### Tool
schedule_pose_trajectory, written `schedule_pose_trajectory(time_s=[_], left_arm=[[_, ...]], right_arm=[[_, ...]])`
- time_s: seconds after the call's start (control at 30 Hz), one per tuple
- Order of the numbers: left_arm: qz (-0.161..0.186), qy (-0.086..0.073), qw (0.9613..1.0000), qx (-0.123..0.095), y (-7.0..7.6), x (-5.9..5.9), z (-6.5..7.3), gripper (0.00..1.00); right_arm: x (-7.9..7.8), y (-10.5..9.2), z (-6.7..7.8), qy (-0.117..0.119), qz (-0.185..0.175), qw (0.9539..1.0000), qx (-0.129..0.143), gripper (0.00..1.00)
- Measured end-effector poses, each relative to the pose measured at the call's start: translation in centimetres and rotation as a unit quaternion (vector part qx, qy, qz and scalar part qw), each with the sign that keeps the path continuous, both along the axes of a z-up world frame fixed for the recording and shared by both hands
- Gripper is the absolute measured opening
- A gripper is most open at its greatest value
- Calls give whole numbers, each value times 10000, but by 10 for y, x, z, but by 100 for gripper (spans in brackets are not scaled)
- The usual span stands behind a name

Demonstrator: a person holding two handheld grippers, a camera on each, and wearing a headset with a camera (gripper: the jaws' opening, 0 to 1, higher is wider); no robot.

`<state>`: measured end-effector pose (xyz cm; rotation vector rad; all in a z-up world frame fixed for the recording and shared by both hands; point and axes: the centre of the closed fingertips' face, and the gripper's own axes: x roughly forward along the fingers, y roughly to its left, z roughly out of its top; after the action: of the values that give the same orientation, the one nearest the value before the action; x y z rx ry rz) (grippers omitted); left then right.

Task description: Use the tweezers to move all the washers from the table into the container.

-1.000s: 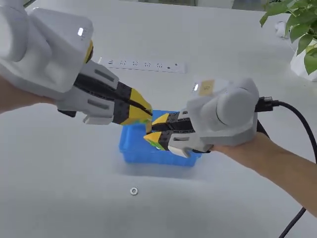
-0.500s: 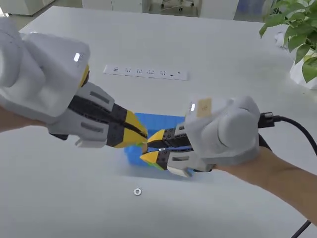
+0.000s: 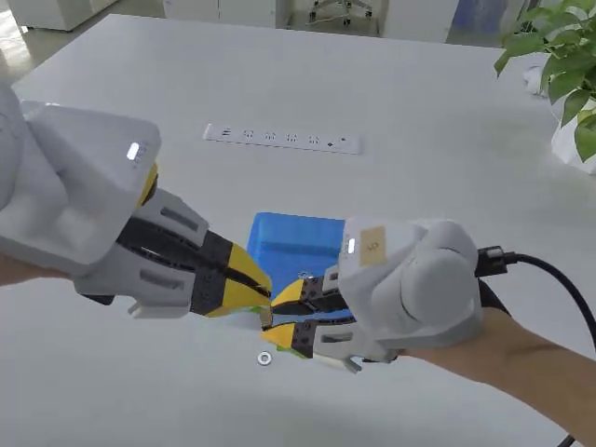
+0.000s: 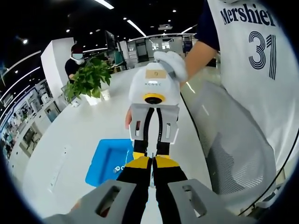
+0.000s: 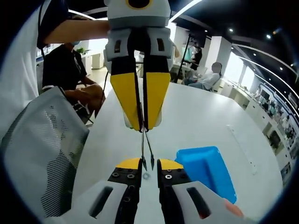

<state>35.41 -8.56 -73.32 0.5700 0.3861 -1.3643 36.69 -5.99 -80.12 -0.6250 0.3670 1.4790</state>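
left gripper (image 5: 142,127) jaws are clamped on the tweezers (image 5: 146,149), right gripper (image 5: 149,164) jaws sit slightly apart around the legs. washer (image 3: 265,358) lies on the table (image 3: 419,140) near the container (image 3: 293,237). an off-centre squeeze could flick it away.

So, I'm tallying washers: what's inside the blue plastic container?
In the blue plastic container, the far half is bare floor. A few small pale pieces, probably washers, lie toward its near end. The left gripper and right gripper cover its near edge, so no full count.
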Motion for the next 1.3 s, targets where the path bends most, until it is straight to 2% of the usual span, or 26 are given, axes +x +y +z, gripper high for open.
schedule_pose_trajectory(time_s=[0.53, 0.97, 1.3], left_arm=[[76, 224, 9997, -117, 3, -2, -17, 6], [134, 475, 9984, -267, 0, 6, -35, 6], [160, 529, 9981, -272, -1, 12, -43, 6]], right_arm=[[-4, 4, -15, 313, -23, 9995, 36, 14], [0, -1, -34, 479, -166, 9987, -68, 14], [5, 0, -41, 554, -224, 9982, -96, 14]])
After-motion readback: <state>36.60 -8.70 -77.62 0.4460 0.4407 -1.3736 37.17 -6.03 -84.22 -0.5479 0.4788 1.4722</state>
